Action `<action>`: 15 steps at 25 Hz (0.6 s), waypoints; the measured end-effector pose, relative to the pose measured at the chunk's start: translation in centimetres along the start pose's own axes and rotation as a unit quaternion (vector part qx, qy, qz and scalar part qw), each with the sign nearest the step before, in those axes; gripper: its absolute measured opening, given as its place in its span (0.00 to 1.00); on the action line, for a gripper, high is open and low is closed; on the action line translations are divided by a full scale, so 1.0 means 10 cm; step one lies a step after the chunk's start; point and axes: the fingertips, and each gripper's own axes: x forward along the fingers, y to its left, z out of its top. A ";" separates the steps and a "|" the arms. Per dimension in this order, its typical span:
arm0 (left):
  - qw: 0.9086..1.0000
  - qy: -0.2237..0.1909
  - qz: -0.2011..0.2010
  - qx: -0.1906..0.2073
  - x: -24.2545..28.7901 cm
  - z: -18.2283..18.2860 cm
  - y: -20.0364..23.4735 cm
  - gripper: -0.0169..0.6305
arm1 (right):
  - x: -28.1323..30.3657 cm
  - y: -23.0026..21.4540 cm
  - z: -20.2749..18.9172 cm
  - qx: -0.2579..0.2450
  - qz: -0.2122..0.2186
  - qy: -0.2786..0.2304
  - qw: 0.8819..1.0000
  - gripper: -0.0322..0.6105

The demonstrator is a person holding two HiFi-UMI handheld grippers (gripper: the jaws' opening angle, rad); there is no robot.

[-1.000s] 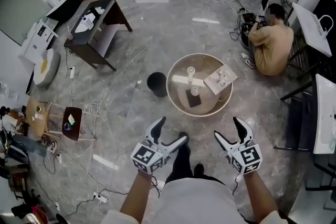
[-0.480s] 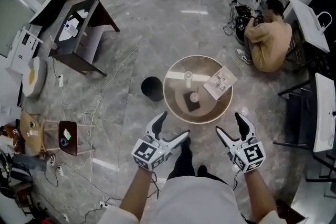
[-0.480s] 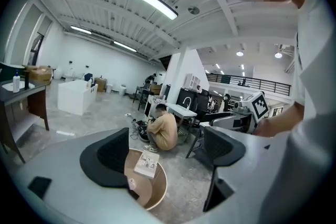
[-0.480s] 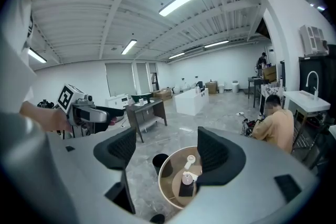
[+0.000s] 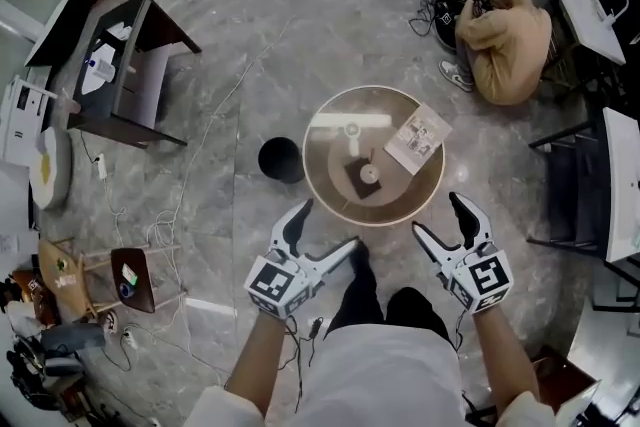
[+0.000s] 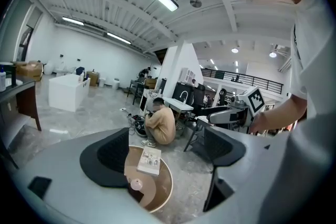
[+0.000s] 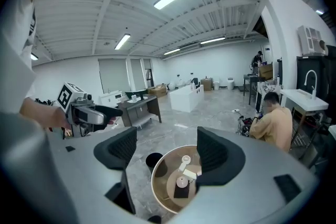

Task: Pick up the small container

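The floor (image 5: 250, 65) is gleaming like polished grey stone, mirroring the ceiling lights. The round table (image 5: 325, 190) is showing a smooth, brown, wood-look top inside a pale rim. The small container (image 5: 370, 174) is looking pale and smooth, perhaps plastic, and the dark mat (image 5: 352, 187) under it is looking matt. The left gripper (image 5: 328, 225) and right gripper (image 5: 437, 213) are showing matt grey shells and black ribbed pads (image 7: 116, 148).

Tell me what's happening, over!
Left gripper open, empty. Right gripper open, empty. Small container on round table, untouched. Nothing blocking it.
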 end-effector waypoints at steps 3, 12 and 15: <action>1.000 0.014 -0.006 0.000 0.14 -0.13 0.12 0.72 | 0.13 -0.10 -0.12 0.000 -0.001 0.011 1.000 0.63; 0.999 0.035 0.001 0.000 0.53 -0.63 0.44 0.72 | 0.66 -0.18 -0.68 -0.010 0.035 0.055 0.998 0.62; 0.999 0.045 0.005 -0.008 0.65 -0.89 0.52 0.72 | 0.84 -0.20 -0.92 -0.011 0.052 0.068 0.996 0.61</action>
